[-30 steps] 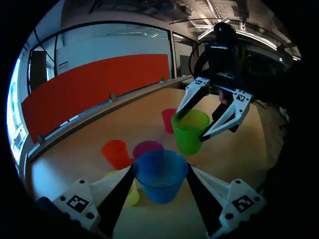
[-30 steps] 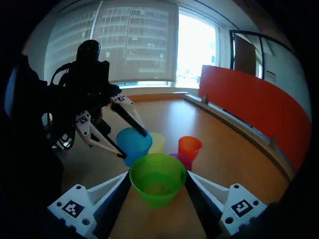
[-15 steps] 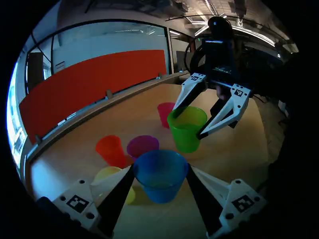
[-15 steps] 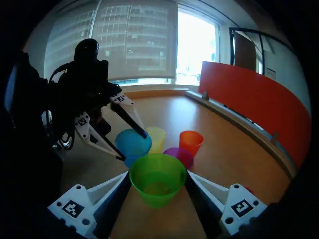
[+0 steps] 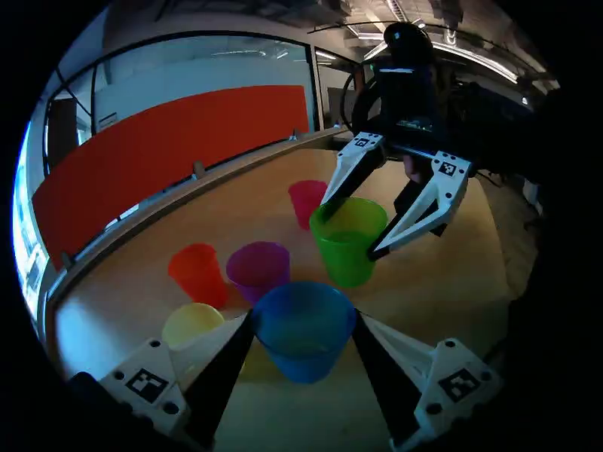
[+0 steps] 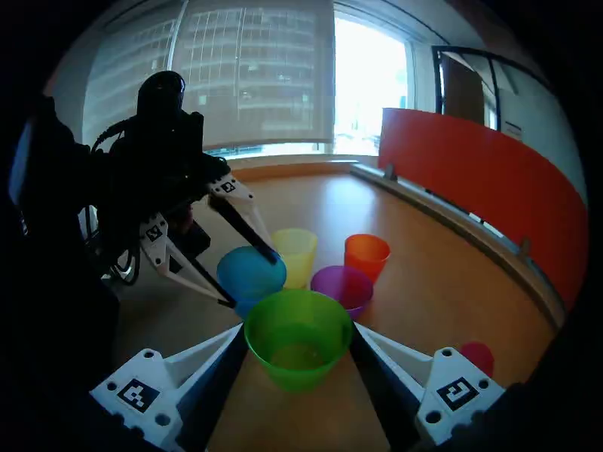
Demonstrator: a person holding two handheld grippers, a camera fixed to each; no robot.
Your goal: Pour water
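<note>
Bench (image 5: 467, 279) has dropped farther below than a second ago. Left gripper (image 5: 303, 322) is closed on the blue cup (image 5: 304, 350). Right gripper (image 6: 298, 331), just ahead of it, is closed on the green cup (image 6: 298, 354). Both cups are raised and level, so pouring looks near but not begun.

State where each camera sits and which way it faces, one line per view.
Left gripper view: rides the left tongs, facing across the wooden table toward the orange wall panel; its fingers clamp a blue plastic cup.
Right gripper view: rides the right tongs, facing the bright window; its fingers clamp a green plastic cup.
Shared: both tongs, both held cups, plus loose plastic ones: yellow cup, orange cup, purple cup, pink cup.
</note>
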